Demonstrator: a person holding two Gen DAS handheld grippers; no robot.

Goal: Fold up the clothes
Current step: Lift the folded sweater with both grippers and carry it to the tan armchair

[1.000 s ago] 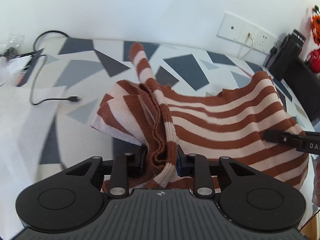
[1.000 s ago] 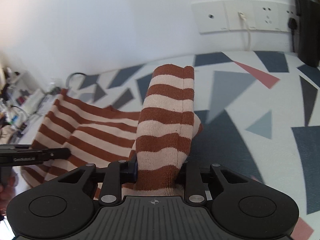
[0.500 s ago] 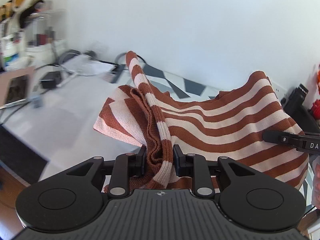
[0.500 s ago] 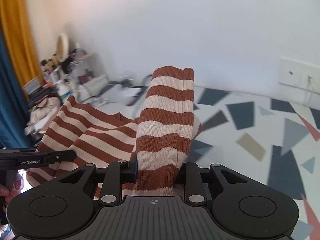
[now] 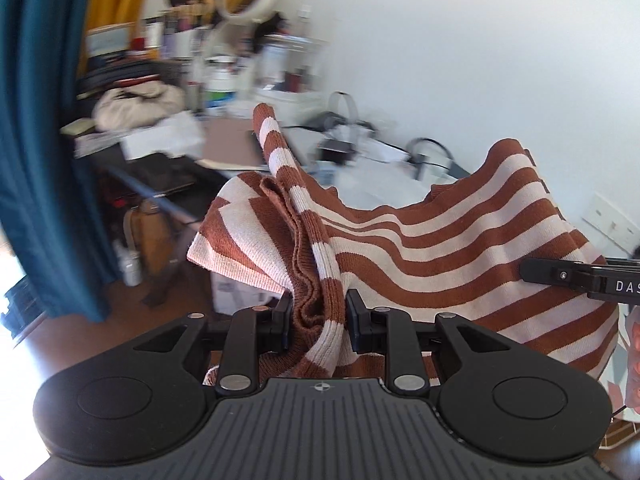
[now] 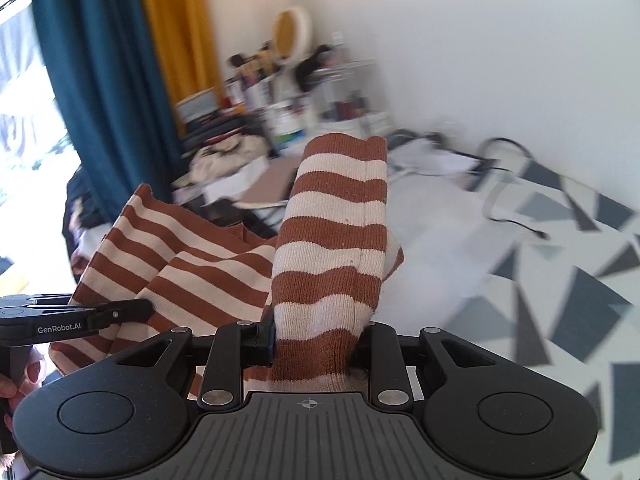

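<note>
Left gripper (image 5: 318, 322): its jaws are pinching a bunched, ribbed edge of the striped sweater (image 5: 440, 256), narrow gap, cloth packed between the pads; this grip is looking the same as a second ago.

Right gripper (image 6: 316, 340): it is clamping a flat striped sleeve or cuff end of the same sweater (image 6: 332, 240), which is standing up out of the jaws; this grip too is unchanged.

Sweater, relative to the patterned bed cover (image 6: 580, 288): it is hanging in the air between the two grippers, sagging in a shallow curve, no longer lying on the cover as it was a second ago. In the left wrist view the cover is nearly out of sight; in the right wrist view it is lying off to the right of the sweater.

Other tool in view: the right gripper's finger is reaching in at the right edge of the left wrist view (image 5: 580, 278), and the left gripper's finger at the left edge of the right wrist view (image 6: 80, 314), with a hand (image 6: 20, 376) below it.

What has changed: both views are now swinging away from the wall sockets above the cover toward the cluttered desk (image 5: 224, 148) and the blue curtain (image 6: 92, 112); the background is smearing.

Meaning for the task: judging by this, the garment is being lifted and turned as one piece, likely to re-lay it flat; no fold is made yet.
</note>
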